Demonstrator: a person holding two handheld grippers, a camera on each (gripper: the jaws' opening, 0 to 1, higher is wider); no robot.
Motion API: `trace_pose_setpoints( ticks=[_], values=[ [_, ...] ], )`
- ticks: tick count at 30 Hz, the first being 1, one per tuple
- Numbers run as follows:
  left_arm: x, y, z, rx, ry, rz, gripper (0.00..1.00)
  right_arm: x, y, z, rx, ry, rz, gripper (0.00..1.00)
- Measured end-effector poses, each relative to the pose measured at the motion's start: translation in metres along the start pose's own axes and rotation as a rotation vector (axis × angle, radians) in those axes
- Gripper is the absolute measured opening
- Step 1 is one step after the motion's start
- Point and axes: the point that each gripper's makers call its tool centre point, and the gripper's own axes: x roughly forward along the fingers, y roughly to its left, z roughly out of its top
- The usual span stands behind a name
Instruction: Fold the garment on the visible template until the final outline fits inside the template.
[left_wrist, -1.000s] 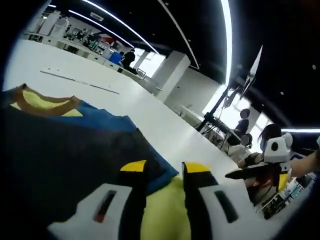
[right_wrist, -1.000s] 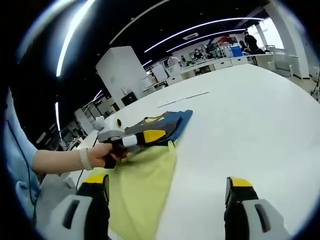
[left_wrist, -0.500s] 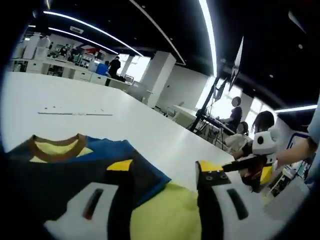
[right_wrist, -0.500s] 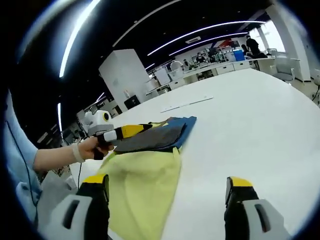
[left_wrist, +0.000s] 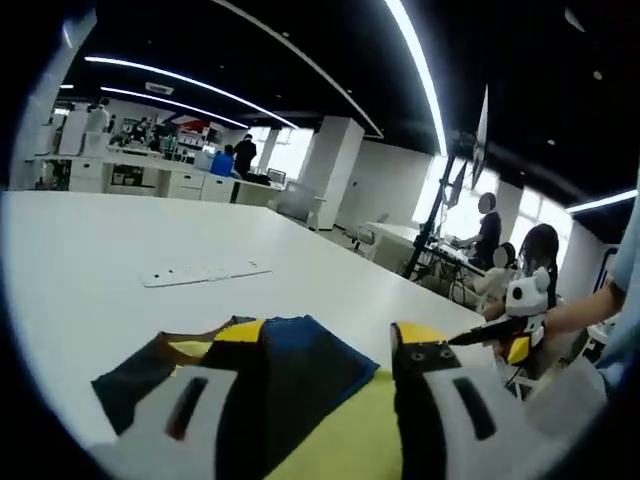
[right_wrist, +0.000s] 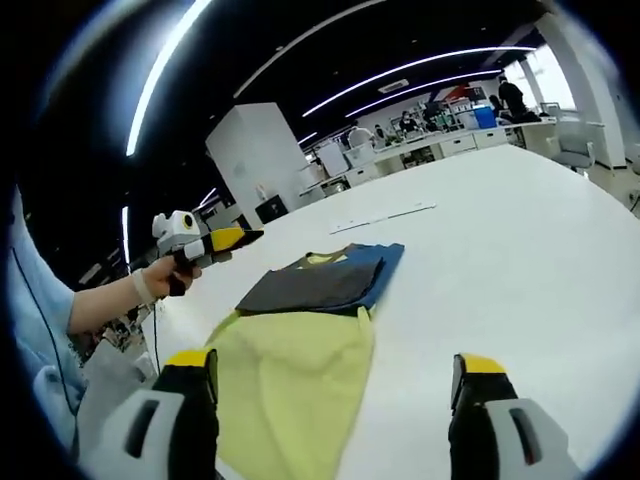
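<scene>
Right gripper low at the bottom of its own view, jaws spread wide and bare, nothing between them, hanging over the near end of the yellow template sheet. Also seen small in the left gripper view, off to the right, held by a hand whose arm is cut off by the rim; jaw state too small to read there.

Left gripper up close in its own view, jaws parted, no cloth pinched; lower body cut off at the bottom edge. Seen again in the right gripper view, lifted above the table in a hand, apart from the garment, tips tapering together at that distance.

Folded garment flat on the table at the far end of the template sheet: dark grey panel on top, blue edge along the far side, a strip of yellow near the collar. Partly hidden behind the jaws in the left gripper view, collar barely showing.

White strip lying beyond the garment, well apart; its nature unclear. Background desks and people blurred.
</scene>
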Motion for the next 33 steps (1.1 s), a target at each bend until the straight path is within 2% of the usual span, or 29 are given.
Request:
trace_pose_setpoints(
  ticks=[3, 5, 7, 11, 14, 19, 23, 27, 29, 30, 31, 32, 33],
  values=[
    [-0.007, 0.007, 0.009, 0.008, -0.002, 0.016, 0.44, 0.001, 0.001, 0.003, -0.004, -0.002, 0.003, 0.98],
    [-0.012, 0.011, 0.01, 0.028, 0.014, 0.021, 0.45, 0.001, 0.002, 0.006, -0.009, -0.004, 0.005, 0.98],
    [-0.017, 0.015, 0.01, 0.008, 0.023, 0.029, 0.46, 0.001, 0.001, 0.009, -0.007, -0.012, 0.004, 0.98],
    [-0.031, 0.019, 0.01, 0.019, 0.042, 0.038, 0.48, -0.002, 0.002, 0.011, -0.015, -0.01, 0.001, 0.98],
    [-0.055, 0.028, 0.019, 0.023, 0.026, 0.071, 0.48, -0.005, 0.005, 0.012, -0.016, -0.012, 0.001, 0.98],
    [-0.095, 0.037, 0.023, 0.034, 0.04, 0.125, 0.48, -0.008, 0.015, 0.014, -0.015, -0.008, 0.007, 0.98],
    [-0.132, 0.039, 0.035, 0.033, 0.009, 0.165, 0.48, -0.01, 0.026, 0.017, -0.016, -0.006, 0.013, 0.98],
    [-0.174, 0.045, 0.032, 0.064, 0.045, 0.228, 0.48, -0.011, 0.039, 0.017, -0.033, 0.007, 0.039, 0.98],
    [-0.192, 0.044, 0.036, 0.019, 0.021, 0.239, 0.49, -0.011, 0.04, 0.017, -0.035, 0.005, 0.04, 0.98],
    [-0.2, 0.043, 0.036, 0.039, 0.027, 0.242, 0.49, -0.011, 0.041, 0.017, -0.033, 0.004, 0.041, 0.98],
    [-0.209, 0.049, 0.036, 0.093, 0.046, 0.285, 0.48, -0.011, 0.042, 0.018, -0.034, 0.002, 0.04, 0.98],
    [-0.219, 0.052, 0.033, 0.109, 0.064, 0.31, 0.49, -0.011, 0.043, 0.019, -0.039, -0.002, 0.039, 0.98],
    [-0.223, 0.05, 0.034, 0.085, 0.054, 0.295, 0.49, -0.011, 0.044, 0.02, -0.042, -0.004, 0.041, 0.98]
  ],
)
